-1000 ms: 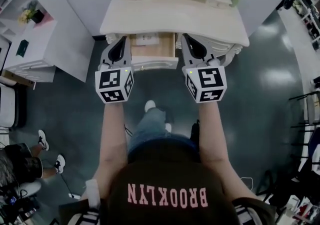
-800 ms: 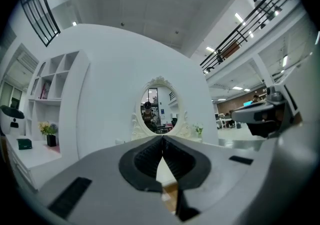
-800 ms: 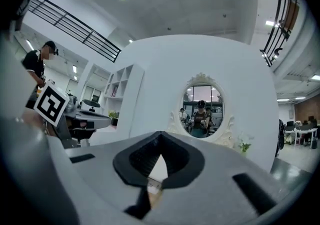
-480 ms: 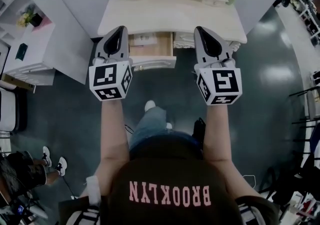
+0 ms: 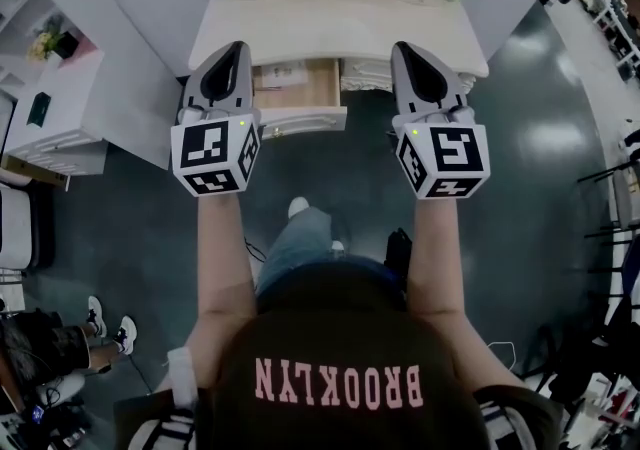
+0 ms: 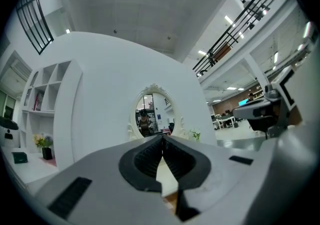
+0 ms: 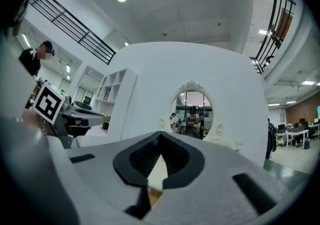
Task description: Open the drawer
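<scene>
**Head view.** The drawer [image 5: 303, 88] stands pulled out from the middle of the dressing table's [image 5: 340, 33] front edge, with its wooden floor showing and its front panel towards the person. Judgement: the opening looks done. The left gripper [image 5: 237, 48] and right gripper [image 5: 401, 48] sit over the front edge, one either side of the drawer. Neither appears to touch it, probably so the drawer is left clear.

**Left gripper view.** The fingers [image 6: 143, 160] are pressed together at the tips with nothing between them. The gripper points roughly level across the tabletop at the oval mirror [image 6: 150, 114].

**Right gripper view.** The fingers [image 7: 142, 156] are likewise pressed together and pinch nothing. It faces the same mirror. With no handle held, both hands read as idle and parked.
</scene>
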### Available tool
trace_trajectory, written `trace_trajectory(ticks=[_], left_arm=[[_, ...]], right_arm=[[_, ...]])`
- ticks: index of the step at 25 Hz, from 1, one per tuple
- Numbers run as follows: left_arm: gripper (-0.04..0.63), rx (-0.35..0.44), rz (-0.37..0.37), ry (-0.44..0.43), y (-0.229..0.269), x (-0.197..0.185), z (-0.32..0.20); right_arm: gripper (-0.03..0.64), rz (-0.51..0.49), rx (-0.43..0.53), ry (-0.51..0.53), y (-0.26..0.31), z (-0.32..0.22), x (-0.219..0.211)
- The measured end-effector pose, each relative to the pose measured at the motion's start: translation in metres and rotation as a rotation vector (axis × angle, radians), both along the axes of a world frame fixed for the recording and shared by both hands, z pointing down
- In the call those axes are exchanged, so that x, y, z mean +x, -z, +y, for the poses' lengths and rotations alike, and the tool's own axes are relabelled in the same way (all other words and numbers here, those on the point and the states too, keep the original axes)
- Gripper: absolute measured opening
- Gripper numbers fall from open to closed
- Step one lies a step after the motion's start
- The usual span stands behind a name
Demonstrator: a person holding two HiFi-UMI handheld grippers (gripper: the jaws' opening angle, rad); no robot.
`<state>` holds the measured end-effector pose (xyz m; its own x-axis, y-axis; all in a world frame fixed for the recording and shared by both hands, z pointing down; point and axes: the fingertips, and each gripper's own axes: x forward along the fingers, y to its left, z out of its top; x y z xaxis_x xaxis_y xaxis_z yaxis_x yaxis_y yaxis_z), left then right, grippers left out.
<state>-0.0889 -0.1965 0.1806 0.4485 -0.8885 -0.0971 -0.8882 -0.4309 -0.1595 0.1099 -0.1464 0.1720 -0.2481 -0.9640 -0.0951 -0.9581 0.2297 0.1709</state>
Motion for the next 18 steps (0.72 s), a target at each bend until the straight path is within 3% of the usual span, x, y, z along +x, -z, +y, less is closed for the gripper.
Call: trace_trajectory(ticks=[18], left_arm=[[0.005,-0.074,-0.005,0.001,-0.033,0.010,0.000]], right_arm=[[-0.005,-0.010,-0.059,0.015,-0.032,0.002,0.002]])
